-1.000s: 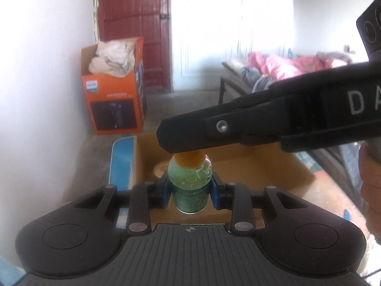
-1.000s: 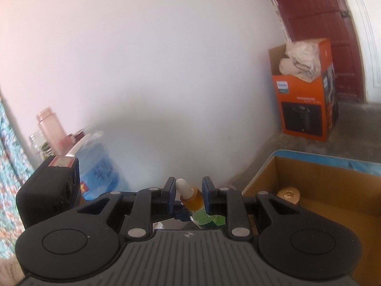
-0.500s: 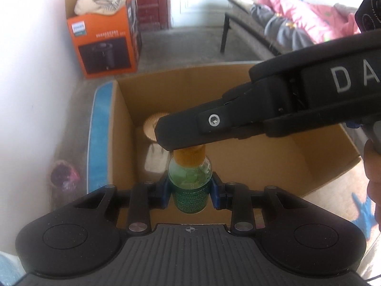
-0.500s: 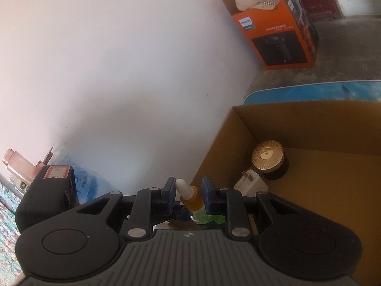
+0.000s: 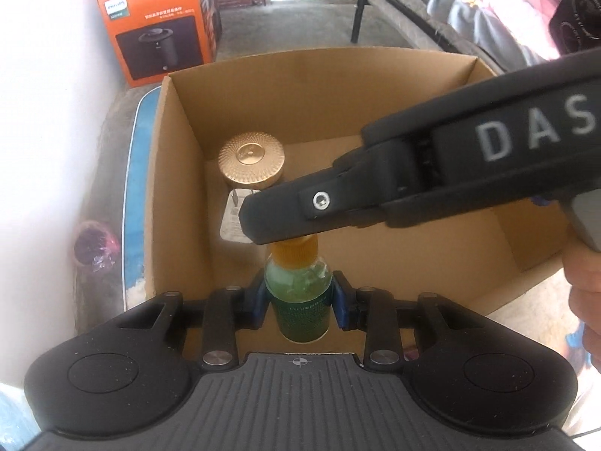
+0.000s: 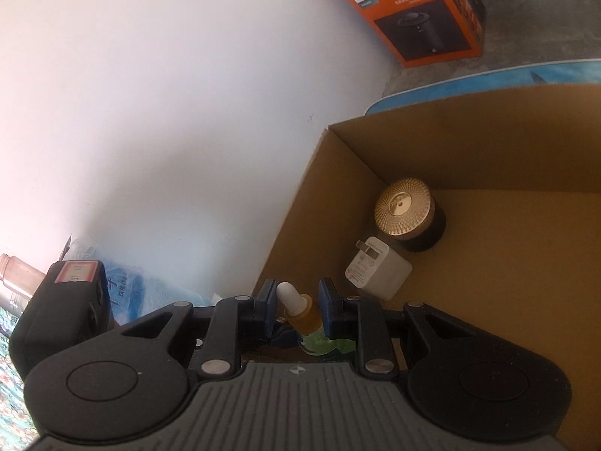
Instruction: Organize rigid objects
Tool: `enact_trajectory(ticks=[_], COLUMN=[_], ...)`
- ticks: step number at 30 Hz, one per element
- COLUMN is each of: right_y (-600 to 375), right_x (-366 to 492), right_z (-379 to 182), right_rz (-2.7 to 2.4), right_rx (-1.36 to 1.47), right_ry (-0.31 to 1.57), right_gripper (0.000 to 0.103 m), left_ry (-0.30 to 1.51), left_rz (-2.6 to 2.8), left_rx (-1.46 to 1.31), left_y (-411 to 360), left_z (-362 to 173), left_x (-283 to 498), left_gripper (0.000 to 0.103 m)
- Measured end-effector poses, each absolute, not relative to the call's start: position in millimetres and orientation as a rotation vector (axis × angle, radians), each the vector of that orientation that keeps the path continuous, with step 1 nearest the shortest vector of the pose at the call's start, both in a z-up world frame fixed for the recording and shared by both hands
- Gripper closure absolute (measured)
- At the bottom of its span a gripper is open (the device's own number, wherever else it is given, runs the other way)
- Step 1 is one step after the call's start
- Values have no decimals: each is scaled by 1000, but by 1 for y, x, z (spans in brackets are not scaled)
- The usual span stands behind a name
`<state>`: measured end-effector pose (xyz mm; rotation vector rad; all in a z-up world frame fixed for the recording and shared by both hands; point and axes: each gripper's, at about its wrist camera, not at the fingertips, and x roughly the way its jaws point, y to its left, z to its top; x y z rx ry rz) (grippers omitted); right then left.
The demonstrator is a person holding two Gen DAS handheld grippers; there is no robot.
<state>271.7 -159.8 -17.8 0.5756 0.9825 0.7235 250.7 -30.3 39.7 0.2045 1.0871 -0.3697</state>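
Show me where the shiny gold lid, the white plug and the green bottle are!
gold lid (image 5: 251,158), left wrist view, middle of its patterned top.
white plug (image 6: 377,267), right wrist view, its flat top face.
green bottle (image 5: 298,293), left wrist view, its green body between the gripper pads.

White caps "DAS" run along the black right gripper body, cut off at frame edge. "PHILIPS" logo sits on a green-white corner patch of the orange appliance box (also). Small print on the box front, green bottle label & white charger: illegible.
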Motion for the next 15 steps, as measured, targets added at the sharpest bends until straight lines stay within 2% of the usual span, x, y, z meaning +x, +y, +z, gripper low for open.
enact_trajectory(ticks=[11, 13, 15], right_y=[-159, -162, -165], right_x=[272, 271, 268], right_z=[-29, -25, -19], right_rz=[724, 726, 726], right_rx=[615, 620, 624], right_ry=[1036, 1027, 1011], right_gripper=[78, 77, 77], left_ry=[1056, 1036, 1011], left_rz=[-376, -387, -396], left_rx=[189, 184, 176], left_y=[-29, -27, -27], left_z=[39, 41, 46], left_x=[248, 245, 239], left_gripper=[68, 67, 60])
